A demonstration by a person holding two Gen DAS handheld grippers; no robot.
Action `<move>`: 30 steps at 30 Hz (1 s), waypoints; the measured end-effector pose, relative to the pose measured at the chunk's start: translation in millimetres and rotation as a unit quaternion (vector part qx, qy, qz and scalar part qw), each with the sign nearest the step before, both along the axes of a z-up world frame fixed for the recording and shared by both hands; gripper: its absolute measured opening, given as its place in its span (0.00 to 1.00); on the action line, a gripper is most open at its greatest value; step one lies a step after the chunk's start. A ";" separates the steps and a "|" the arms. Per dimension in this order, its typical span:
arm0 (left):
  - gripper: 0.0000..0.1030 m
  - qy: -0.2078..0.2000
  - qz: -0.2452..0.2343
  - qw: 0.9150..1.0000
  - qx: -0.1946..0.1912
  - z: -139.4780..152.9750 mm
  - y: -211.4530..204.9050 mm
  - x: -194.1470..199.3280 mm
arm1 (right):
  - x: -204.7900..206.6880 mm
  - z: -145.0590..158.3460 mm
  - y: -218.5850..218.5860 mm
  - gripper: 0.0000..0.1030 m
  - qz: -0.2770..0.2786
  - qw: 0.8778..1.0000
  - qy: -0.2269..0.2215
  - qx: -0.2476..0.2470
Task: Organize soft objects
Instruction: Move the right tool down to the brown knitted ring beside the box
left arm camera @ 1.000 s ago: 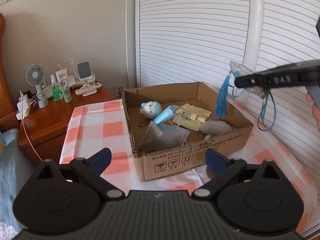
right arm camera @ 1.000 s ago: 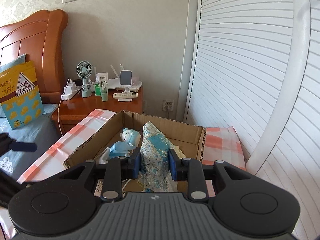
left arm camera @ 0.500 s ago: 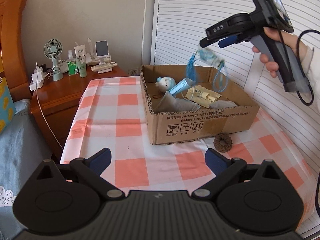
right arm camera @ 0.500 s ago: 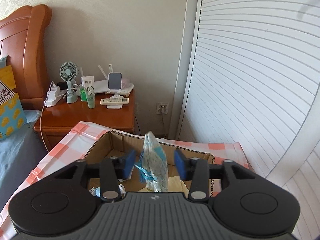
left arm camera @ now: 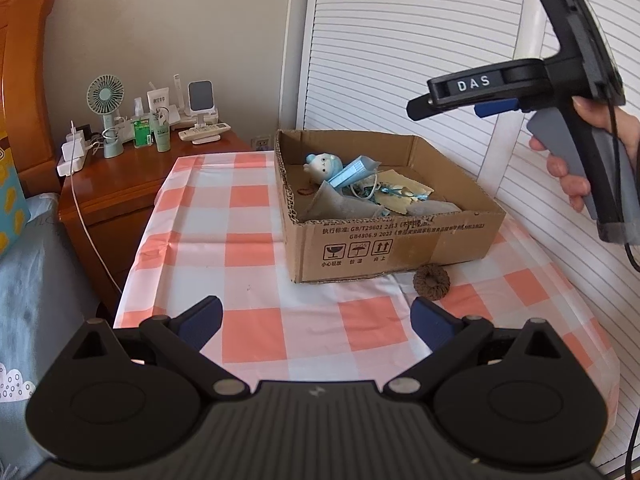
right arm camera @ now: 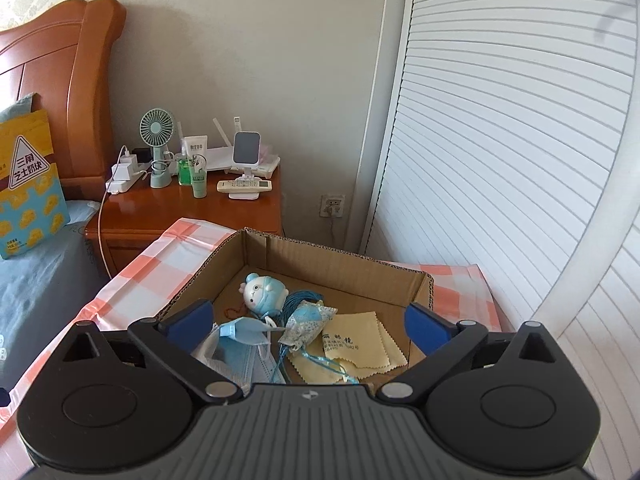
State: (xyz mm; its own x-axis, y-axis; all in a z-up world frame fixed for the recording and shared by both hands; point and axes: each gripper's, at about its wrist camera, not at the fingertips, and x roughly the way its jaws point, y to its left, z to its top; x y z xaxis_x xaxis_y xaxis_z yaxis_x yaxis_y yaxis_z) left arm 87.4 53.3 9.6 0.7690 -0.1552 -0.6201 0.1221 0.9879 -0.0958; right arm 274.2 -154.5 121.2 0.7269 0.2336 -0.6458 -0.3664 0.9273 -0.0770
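Observation:
A cardboard box (left arm camera: pixel 400 248) stands on the checked tablecloth (left arm camera: pixel 248 240). Inside it lie a blue plush doll (right arm camera: pixel 262 294), blue face masks (right arm camera: pixel 240 340), a yellow cloth (right arm camera: pixel 360 344) and a blue patterned sachet (right arm camera: pixel 308 320) with cords. My right gripper (right arm camera: pixel 308 318) hovers above the box; its jaws are opening wide and nothing is between them. From the left wrist view the right gripper (left arm camera: pixel 440 106) hangs high over the box's right side. Over the cloth in front of the box, my left gripper (left arm camera: pixel 316 320) is open and empty. A brown scrunchie (left arm camera: pixel 431 277) lies by the box's front wall.
A wooden nightstand (left arm camera: pixel 132 184) at the left carries a small fan (left arm camera: pixel 105 108), bottles and a remote. A bed (left arm camera: pixel 36 280) borders the table's left side. White louvred doors (right arm camera: pixel 500 160) close off the right. A hand (left arm camera: pixel 576 176) holds the right gripper's handle.
My right gripper opened and let go of the sachet, which dropped into the box. The left gripper drew back from the box, which now looks farther away.

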 end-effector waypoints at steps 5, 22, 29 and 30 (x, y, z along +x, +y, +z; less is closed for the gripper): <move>0.97 0.003 0.009 1.000 0.012 0.9 -2.6 -6.3 | -37.6 -7.1 -12.2 1.00 -0.013 1.000 0.006 0.012; 0.98 0.029 0.010 0.999 0.023 -12.6 0.8 -10.2 | -109.7 -112.4 -17.1 1.00 -0.062 0.995 0.082 -0.016; 0.98 0.053 0.017 0.998 0.019 -26.3 5.5 -0.6 | -103.4 -127.6 -13.3 1.00 -0.067 0.993 0.095 -0.017; 0.98 0.056 0.017 0.998 0.017 -28.2 6.1 1.2 | -102.4 -128.9 -13.3 1.00 -0.068 0.993 0.095 -0.018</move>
